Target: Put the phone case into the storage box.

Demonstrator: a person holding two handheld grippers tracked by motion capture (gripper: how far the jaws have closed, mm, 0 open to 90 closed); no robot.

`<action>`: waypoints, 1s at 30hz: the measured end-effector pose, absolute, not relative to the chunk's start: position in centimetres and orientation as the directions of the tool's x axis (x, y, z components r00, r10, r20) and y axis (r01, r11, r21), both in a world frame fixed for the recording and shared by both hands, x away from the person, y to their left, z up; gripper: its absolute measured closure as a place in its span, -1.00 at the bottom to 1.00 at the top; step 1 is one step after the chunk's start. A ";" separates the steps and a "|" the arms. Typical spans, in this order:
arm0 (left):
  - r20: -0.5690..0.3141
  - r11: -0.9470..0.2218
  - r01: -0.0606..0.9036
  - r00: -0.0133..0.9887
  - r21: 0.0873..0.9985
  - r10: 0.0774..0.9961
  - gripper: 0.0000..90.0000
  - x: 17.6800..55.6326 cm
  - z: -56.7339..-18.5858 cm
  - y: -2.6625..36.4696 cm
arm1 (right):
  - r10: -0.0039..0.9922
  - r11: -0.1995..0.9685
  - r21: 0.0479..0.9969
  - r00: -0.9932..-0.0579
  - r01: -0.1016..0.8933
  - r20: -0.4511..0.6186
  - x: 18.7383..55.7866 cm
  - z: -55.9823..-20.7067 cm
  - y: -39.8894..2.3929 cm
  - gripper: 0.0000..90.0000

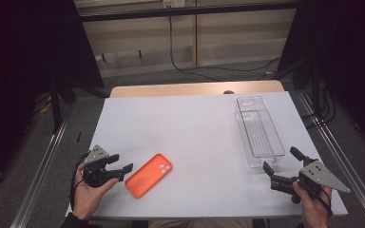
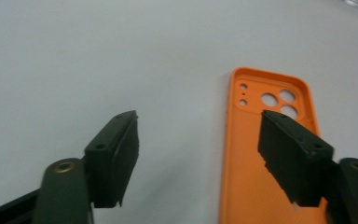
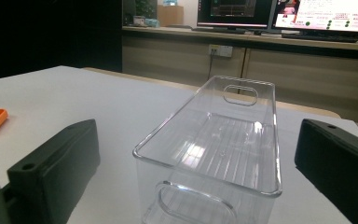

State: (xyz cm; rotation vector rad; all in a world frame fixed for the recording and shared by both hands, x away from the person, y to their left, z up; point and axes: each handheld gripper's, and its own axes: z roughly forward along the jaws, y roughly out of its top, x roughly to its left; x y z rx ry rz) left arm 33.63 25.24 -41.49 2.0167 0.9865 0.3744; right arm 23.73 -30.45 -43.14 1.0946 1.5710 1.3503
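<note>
Our left gripper (image 1: pixel 123 170), jaws spread, sits just beside the case (image 1: pixel 148 175); probably light, flexible; we pinch its near edge.

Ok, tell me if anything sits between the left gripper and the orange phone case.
Nothing visible does. The left gripper sits right beside the orange phone case, fingers apart and empty. In the left gripper view, one finger already hangs over the case; the other is over bare white table.
</note>
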 end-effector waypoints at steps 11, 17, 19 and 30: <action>-0.045 -0.388 0.449 0.698 0.805 0.715 -0.87 32.8 -41.0 23.8 | 0.945 0.064 0.991 -0.325 0.116 -0.023 23.7 -43.1 -30.5 -1.00; -0.066 -0.397 0.467 0.708 0.790 0.703 -0.85 32.4 -41.0 23.2 | 0.945 0.065 0.991 -0.327 0.116 -0.024 23.7 -43.1 -30.5 -1.00; -0.082 -0.407 0.472 0.724 0.782 0.684 -0.85 32.5 -41.0 23.0 | 0.944 0.066 0.991 -0.329 0.118 -0.023 23.7 -43.1 -30.5 -1.00; -0.115 -0.490 0.492 0.781 0.719 0.614 -0.84 34.1 -41.4 21.4 | 0.944 0.068 0.991 -0.330 0.117 -0.025 23.8 -43.1 -30.4 -1.00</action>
